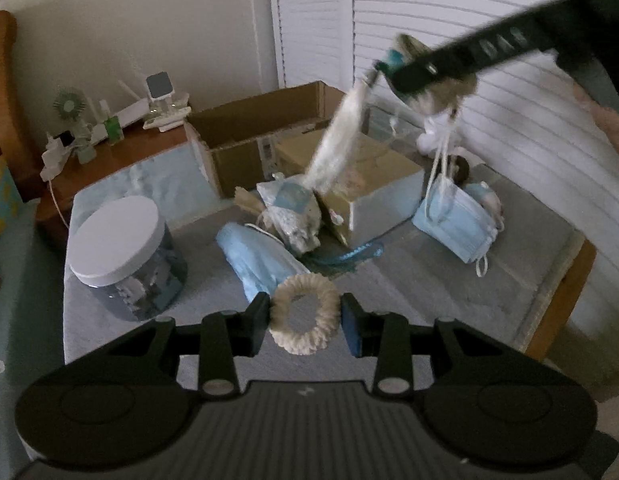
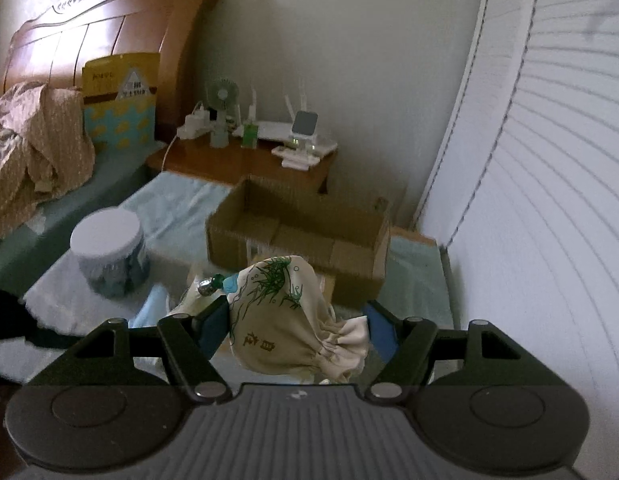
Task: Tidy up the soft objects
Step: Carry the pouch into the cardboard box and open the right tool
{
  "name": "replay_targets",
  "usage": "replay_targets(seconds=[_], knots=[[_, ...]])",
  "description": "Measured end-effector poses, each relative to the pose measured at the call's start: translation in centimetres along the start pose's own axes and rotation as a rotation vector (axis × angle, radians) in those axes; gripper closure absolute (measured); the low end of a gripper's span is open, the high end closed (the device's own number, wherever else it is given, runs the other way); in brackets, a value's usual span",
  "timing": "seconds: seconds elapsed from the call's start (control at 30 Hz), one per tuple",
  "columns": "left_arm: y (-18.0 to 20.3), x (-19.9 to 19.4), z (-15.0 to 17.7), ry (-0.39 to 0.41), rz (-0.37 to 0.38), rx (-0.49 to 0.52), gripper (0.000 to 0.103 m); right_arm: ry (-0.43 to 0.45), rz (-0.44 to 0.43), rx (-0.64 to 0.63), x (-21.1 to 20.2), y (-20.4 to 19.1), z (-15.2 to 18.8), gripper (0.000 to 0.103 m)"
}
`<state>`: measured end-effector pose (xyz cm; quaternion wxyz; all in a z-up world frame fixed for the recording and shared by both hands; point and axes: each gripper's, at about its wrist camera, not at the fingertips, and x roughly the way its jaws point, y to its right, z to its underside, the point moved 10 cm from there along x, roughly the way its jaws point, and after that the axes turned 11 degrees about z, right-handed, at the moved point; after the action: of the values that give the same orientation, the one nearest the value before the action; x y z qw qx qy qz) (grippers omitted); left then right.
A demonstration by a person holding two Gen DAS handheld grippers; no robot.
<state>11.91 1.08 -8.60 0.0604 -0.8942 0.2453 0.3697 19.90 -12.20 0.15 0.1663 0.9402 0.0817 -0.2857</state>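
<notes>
Between the jaws of the left gripper point(image 1: 305, 322) lies a cream ribbed fabric scrunchie ring point(image 1: 304, 314); the jaws stand parted to about its width, one pad at each side, though whether they press it or only flank it cannot be told. Just beyond the jaws a crumpled light-blue face mask point(image 1: 255, 258) rests on the pale grey cloth-covered surface point(image 1: 429, 276), and past it sits a small white-and-blue sachet bag point(image 1: 295, 210) beside a tan closed box point(image 1: 369, 184). Ahead and to the left of the jaws stands a round jar with a white lid point(image 1: 123, 256). Farther ahead is an open brown cardboard box point(image 1: 265, 128). To the right of the jaws lies a folded stack of light-blue masks point(image 1: 455, 224) with white ear loops.

High above and to the right, the right gripper point(image 2: 297, 324) carries a cream drawstring cloth pouch printed with green leaves point(image 2: 285, 312). Its jaws are about half open, the pouch hanging between them with its gathered neck against the right pad. In the left view a pale tassel point(image 1: 337, 148) and white cords dangle beneath the pouch. Ahead of these jaws lies the open cardboard box, empty as far as the right view shows, with the jar off to the left.
</notes>
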Motion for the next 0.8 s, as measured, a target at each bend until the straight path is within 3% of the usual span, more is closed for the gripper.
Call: replay_targets(seconds=[0.53,0.8], knots=[[-3.7,-0.5,-1.0,0.052,-0.066,-0.097,0.066,0.071,-0.021,-0.126,8.8,-1.5,-12.4,0.027],[-5.8,0.1,-0.6,0.030,-0.105,-0.145,0.066,0.058,-0.003,-0.194,14.0,-1.8,-14.7,0.027]])
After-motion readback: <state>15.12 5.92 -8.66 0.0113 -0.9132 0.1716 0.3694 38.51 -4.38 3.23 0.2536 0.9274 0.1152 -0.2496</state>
